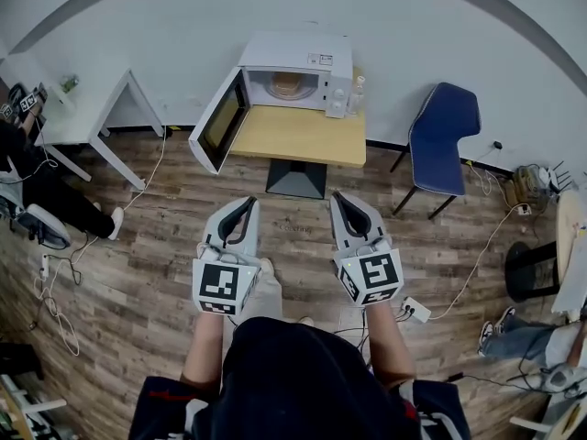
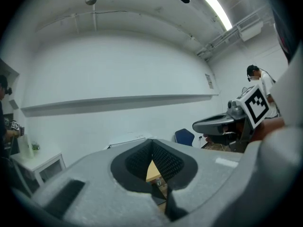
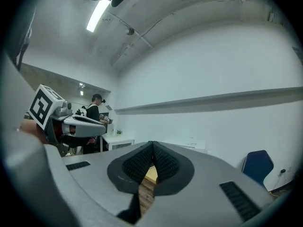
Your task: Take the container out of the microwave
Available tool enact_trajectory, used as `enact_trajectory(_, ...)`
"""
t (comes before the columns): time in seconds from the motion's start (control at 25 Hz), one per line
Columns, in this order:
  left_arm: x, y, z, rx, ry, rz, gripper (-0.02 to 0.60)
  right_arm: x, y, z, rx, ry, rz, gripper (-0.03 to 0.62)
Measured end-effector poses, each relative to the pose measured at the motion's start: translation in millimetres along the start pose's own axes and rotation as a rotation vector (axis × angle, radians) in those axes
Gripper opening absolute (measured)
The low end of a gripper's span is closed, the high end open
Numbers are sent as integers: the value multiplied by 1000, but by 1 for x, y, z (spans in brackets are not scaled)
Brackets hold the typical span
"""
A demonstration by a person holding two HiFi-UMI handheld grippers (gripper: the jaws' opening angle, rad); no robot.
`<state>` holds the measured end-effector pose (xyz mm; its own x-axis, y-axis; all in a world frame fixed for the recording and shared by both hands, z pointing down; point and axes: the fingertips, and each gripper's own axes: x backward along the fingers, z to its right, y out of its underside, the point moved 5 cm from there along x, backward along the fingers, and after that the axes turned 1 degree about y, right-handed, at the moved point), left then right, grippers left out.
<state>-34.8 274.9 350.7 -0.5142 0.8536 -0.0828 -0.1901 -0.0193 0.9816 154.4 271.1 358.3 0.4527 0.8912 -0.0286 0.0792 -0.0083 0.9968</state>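
A white microwave stands on a small wooden table against the far wall, its door swung open to the left. Inside its lit cavity sits a brownish container. My left gripper and right gripper are held side by side over the floor, well short of the table, both pointing at it. Both are shut with nothing between the pads. In the left gripper view the jaw tips touch; in the right gripper view the tips touch too.
A blue chair stands right of the table, a white desk at the left. A small bottle sits beside the microwave. Cables and a power strip lie on the wood floor. People sit at both edges.
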Motion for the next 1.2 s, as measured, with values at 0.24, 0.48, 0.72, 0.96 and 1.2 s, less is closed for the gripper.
enact_trajectory(0.24,-61,6,-43,2,31,-3,12,-69,1,19,32,13,-30,6)
enact_trajectory(0.48,-114,-8,-109,2,64,28,12,-151,-19,29,68,33,-35,6)
enact_trajectory(0.72,-160,-8,-169,12,101,40,12,-222,-30,26,115,47,-47,6)
enact_trajectory(0.96,-200,4,-202,16,160,38,12,-277,-26,28,75,71,-64,6)
enact_trajectory(1.2,-229,16,-211,32,205,27,12,-302,-12,37,98,85,-112,6)
